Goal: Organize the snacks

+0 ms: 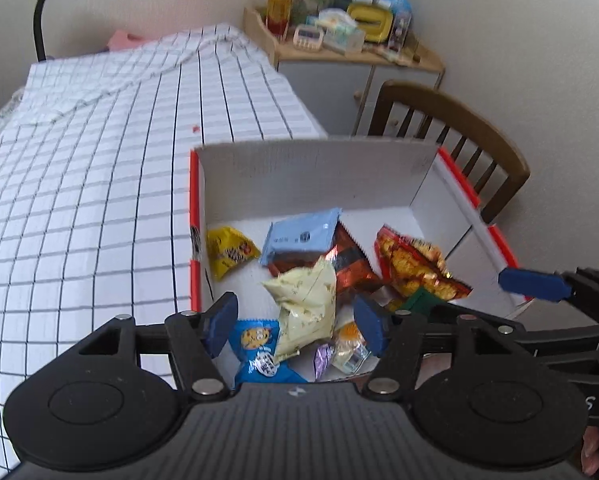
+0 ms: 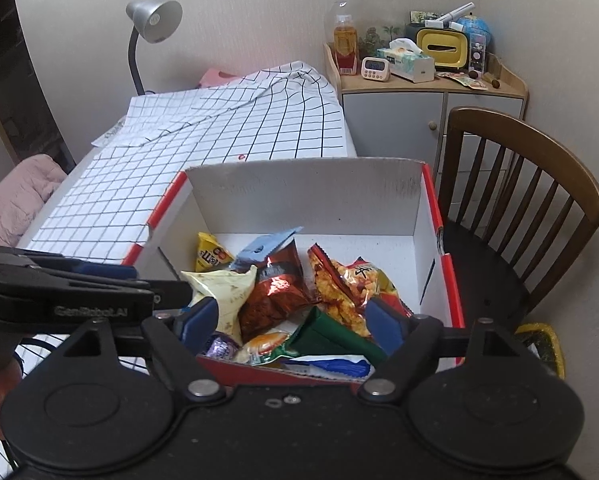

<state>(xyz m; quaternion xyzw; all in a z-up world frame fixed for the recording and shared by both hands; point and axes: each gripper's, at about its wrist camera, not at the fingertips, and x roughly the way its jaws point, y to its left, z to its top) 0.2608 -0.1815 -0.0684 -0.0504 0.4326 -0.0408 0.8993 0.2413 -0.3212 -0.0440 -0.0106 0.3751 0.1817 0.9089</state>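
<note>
Left gripper [image 1: 297, 322] fingers released above pale cream foil snack packet [image 1: 305, 304], right gripper [image 2: 291, 320] fingers spread empty, both over red-edged white cardboard box [image 2: 307, 196] of snacks

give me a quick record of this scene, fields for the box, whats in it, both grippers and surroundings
container: open white box with red edges, on a table with a grid-pattern cloth
contents: loose pile of snack packets, among them a yellow packet, a pale blue packet, a cream bag and a green packet
left gripper: open over the box, holding nothing
right gripper: open over the box, holding nothing
surroundings: wooden chair, desk lamp, cluttered corner cabinet
</note>
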